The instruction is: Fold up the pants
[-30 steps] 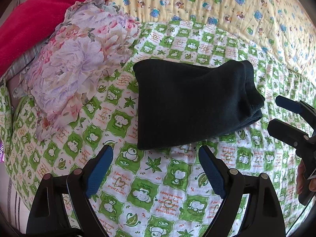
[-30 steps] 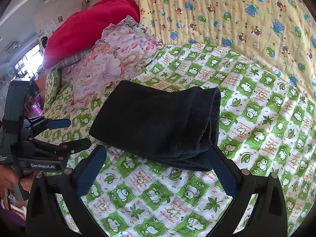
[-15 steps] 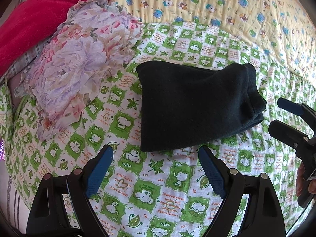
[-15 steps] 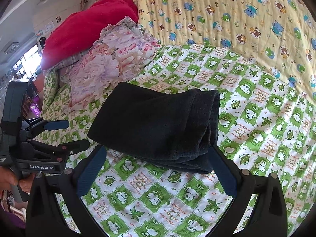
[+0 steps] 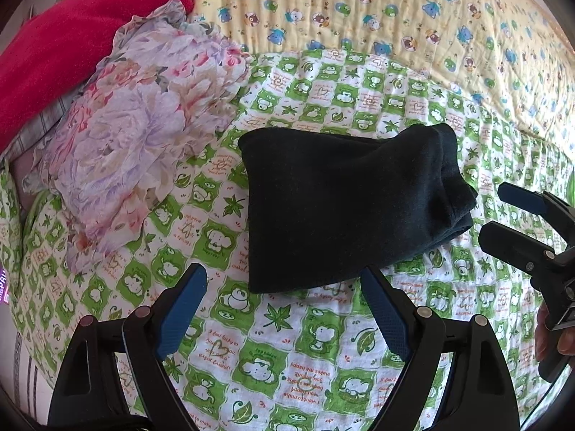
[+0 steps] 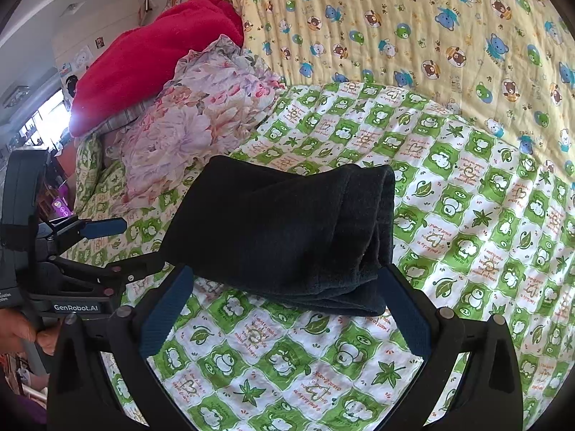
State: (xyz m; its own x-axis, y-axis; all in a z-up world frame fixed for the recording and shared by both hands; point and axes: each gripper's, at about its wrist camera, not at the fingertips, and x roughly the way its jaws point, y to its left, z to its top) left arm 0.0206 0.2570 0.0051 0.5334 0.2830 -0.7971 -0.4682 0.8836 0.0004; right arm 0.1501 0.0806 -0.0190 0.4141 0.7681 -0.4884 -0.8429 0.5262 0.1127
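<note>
Pants (image 5: 345, 208) slightly lower in left-wrist view

Pants (image 5: 345, 208): dark matt fleecy cloth, lying ahead of fingers; quilt (image 5: 287, 352): printed quilted cotton; gripper pads (image 5: 183, 309): blue textured rubber

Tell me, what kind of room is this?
Probably a bedroom. The folded dark pants lie on a bed spread with a green animal quilt, a yellow bear blanket behind it, and a flowery pillow beside them.
</note>
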